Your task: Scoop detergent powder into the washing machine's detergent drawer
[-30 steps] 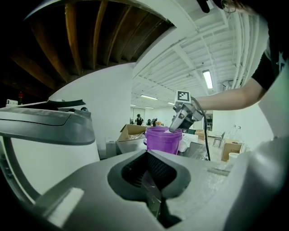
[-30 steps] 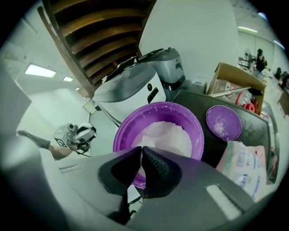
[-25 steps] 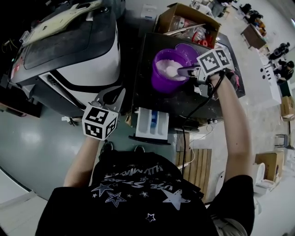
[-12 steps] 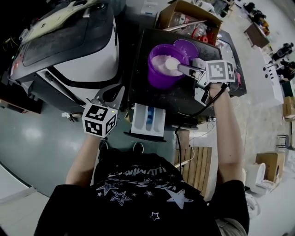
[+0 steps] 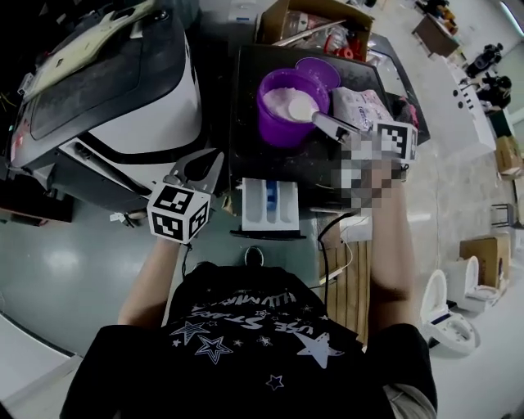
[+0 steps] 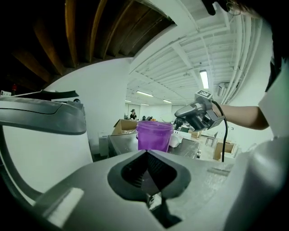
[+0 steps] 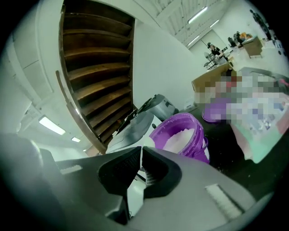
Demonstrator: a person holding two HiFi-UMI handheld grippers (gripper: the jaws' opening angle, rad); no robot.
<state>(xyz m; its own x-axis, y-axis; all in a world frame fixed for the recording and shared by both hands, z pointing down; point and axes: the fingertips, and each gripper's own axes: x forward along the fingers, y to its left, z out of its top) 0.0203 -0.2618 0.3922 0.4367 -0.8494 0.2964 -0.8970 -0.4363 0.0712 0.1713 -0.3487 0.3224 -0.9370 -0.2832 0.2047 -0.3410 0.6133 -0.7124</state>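
Observation:
A purple bucket (image 5: 282, 114) of white detergent powder stands on a dark machine top (image 5: 254, 123). My right gripper (image 5: 319, 120) reaches over the bucket's right rim and is shut on the handle of a white scoop (image 5: 301, 106), whose bowl lies at the powder's surface. In the right gripper view the jaws (image 7: 140, 151) stand nearly together, with the bucket (image 7: 180, 133) beyond them. The white detergent drawer (image 5: 270, 204), with a blue compartment, sticks out below the bucket. My left gripper (image 5: 196, 164) hangs left of the drawer, shut and empty (image 6: 146, 151). It looks at the bucket (image 6: 155, 135).
A white and black washing machine (image 5: 123, 90) fills the left. A purple lid (image 5: 318, 72) and a pink-white bag (image 5: 360, 105) lie beside the bucket, with a cardboard box (image 5: 311, 24) behind. A cable and a wooden pallet (image 5: 348, 278) are on the floor at right.
My right gripper has drawn back toward me, and the scoop has shifted from the middle of the powder toward the bucket's right side. The left gripper has stayed where it was.

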